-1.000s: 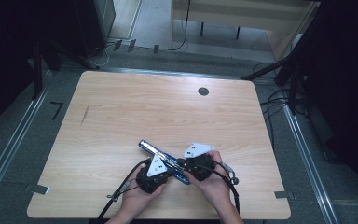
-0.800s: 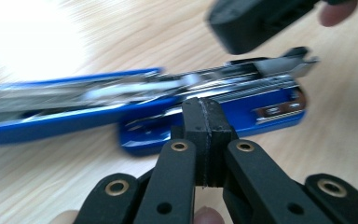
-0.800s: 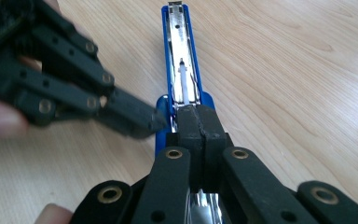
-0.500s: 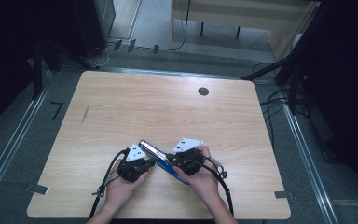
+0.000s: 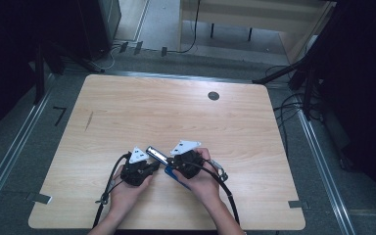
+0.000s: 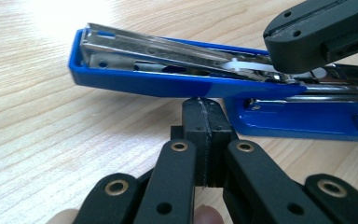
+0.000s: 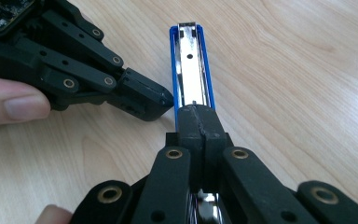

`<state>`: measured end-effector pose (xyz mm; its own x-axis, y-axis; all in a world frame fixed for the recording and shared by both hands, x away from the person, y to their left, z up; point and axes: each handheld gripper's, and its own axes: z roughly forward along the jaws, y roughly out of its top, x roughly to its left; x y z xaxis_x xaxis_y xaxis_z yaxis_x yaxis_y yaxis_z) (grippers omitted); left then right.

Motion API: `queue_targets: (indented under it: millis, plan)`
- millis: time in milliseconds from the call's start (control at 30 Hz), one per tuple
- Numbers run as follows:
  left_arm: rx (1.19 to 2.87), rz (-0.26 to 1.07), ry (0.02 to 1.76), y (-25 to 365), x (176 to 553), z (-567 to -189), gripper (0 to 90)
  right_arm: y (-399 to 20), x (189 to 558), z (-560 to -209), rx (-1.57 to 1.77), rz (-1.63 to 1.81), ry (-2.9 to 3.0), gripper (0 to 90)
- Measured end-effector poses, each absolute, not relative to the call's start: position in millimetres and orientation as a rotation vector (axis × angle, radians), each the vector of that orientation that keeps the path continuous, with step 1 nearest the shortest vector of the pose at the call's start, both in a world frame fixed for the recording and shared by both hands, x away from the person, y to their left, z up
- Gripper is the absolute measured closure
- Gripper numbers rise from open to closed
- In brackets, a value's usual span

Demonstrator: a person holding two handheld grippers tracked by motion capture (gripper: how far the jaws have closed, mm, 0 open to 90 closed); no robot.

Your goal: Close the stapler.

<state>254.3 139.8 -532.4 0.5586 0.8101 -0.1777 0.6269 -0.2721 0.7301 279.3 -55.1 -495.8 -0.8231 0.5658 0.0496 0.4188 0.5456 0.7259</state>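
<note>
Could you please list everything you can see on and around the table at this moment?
stapler: one, blue with a silver metal magazine, opened up, on the near middle of the table, between the two grippers.
table: one, light wood top, with a dark round grommet near its far edge.
cabinet: one, pale wood, on the floor beyond the table.
left gripper: one, black, jaws shut, tips against the stapler's blue side.
right gripper: one, black, jaws shut, tips resting on the magazine.
hands: two, holding the grippers at the near edge.
</note>
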Motion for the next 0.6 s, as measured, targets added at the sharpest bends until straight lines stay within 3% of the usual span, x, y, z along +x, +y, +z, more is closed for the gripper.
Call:
queue_targets:
  millis: [600]
  plan:
    - [1.959, 0.295, 1.212, 140.0, 257.8, -533.9, 90.0, -32.1, 298.8, -497.0, 0.821, 1.12, 2.571, 90.0]
